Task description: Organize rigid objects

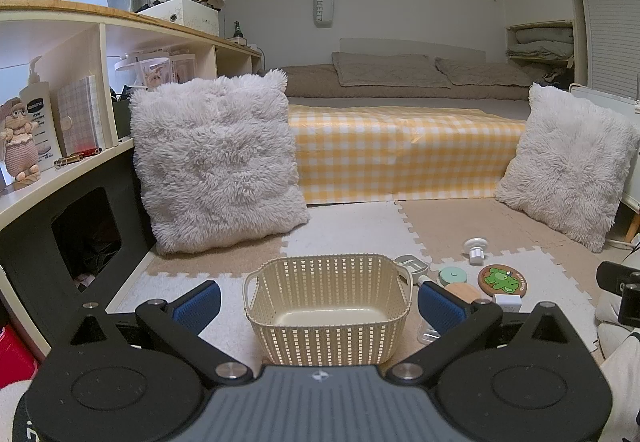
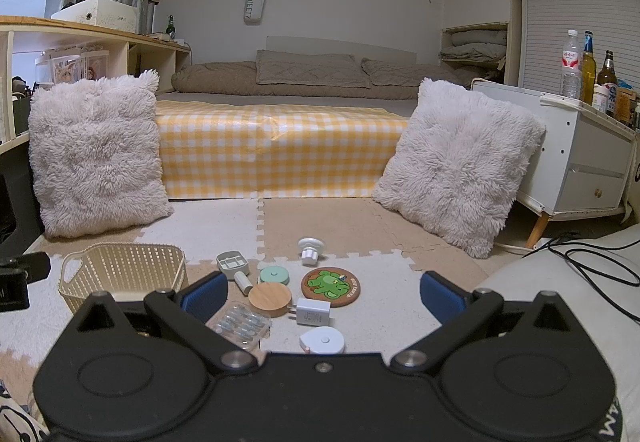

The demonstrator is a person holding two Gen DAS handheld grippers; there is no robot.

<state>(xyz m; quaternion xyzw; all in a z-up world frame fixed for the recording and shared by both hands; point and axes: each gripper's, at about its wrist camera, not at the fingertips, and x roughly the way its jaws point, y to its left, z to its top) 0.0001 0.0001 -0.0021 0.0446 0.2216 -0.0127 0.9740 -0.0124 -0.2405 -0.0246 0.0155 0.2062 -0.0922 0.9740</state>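
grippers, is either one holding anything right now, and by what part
Nothing is held. The left tool is open around the basket, and the right tool is open above the floor items.

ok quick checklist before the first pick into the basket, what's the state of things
1. Basket empty and upright on the mat: ok.
2. Left gripper open, nothing between its fingers: ok.
3. Right gripper open, nothing held: ok.
4. Small items lie apart enough to grasp: partly ok; the white charger touches the wooden disc, and the clear pill case sits partly behind a finger.
5. Dinosaur coaster lies flat: not ok for an easy pinch, probably needs an edge lift.
6. Tape measure fully visible: cannot tell, the gripper body hides its near edge.
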